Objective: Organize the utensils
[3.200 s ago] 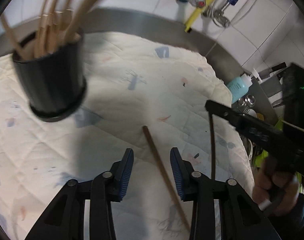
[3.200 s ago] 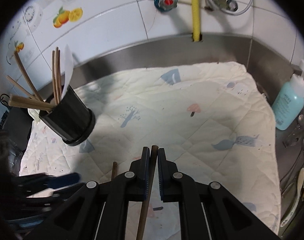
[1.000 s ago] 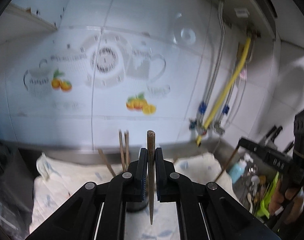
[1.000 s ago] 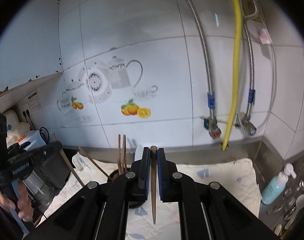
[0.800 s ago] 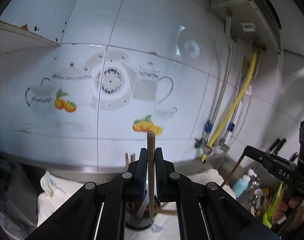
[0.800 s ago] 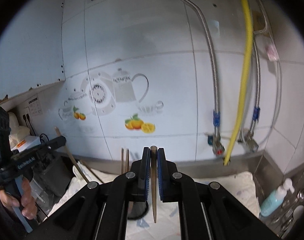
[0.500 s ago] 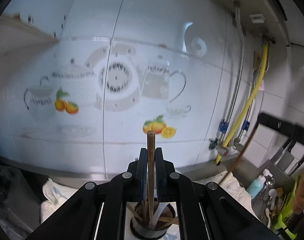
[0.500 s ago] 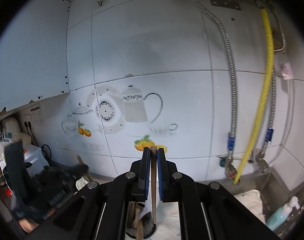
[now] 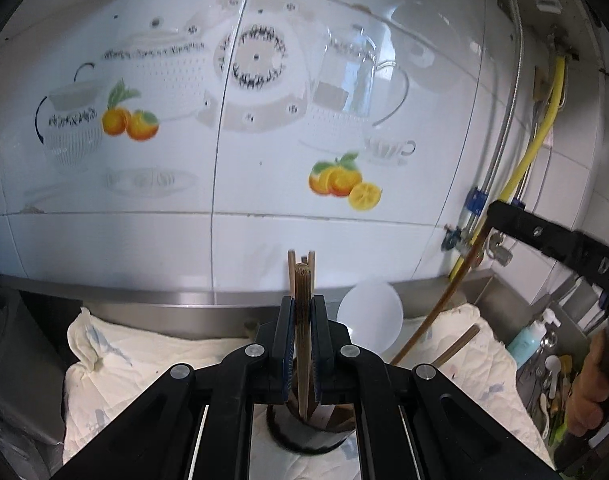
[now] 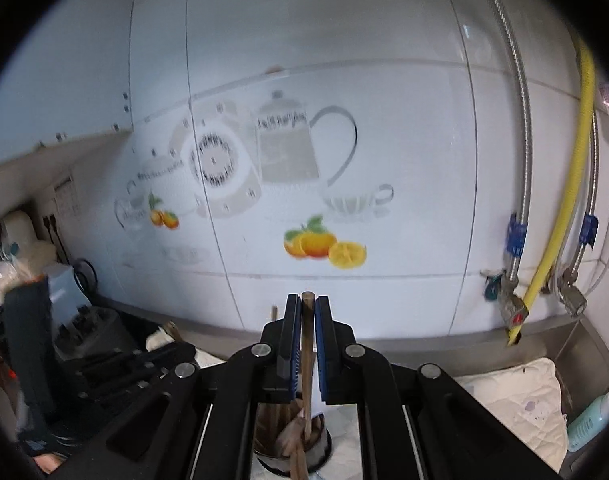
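My left gripper (image 9: 302, 312) is shut on a dark brown chopstick (image 9: 303, 344) held upright, its lower end reaching into the mouth of the black utensil cup (image 9: 304, 438) just below. Several wooden sticks and a white spoon (image 9: 370, 322) stand in that cup. My right gripper (image 10: 307, 320) is shut on a second brown chopstick (image 10: 307, 364), also upright, its tip down inside the same cup (image 10: 290, 452). From the left wrist view the right gripper (image 9: 492, 216) shows at the right edge with its chopstick (image 9: 444, 304) slanting down toward the cup.
A white quilted mat (image 9: 116, 364) covers the steel counter under the cup. The tiled wall with teapot and orange decals stands close behind. Yellow hose (image 10: 564, 208) and metal pipes are at right, a teal soap bottle (image 10: 588, 416) and loose spoons (image 9: 552, 368) beside the mat.
Both grippers have moved forward and down over the cup, each still gripping its chopstick. The cup now lies right under the fingers and both chopstick tips sit in its mouth.
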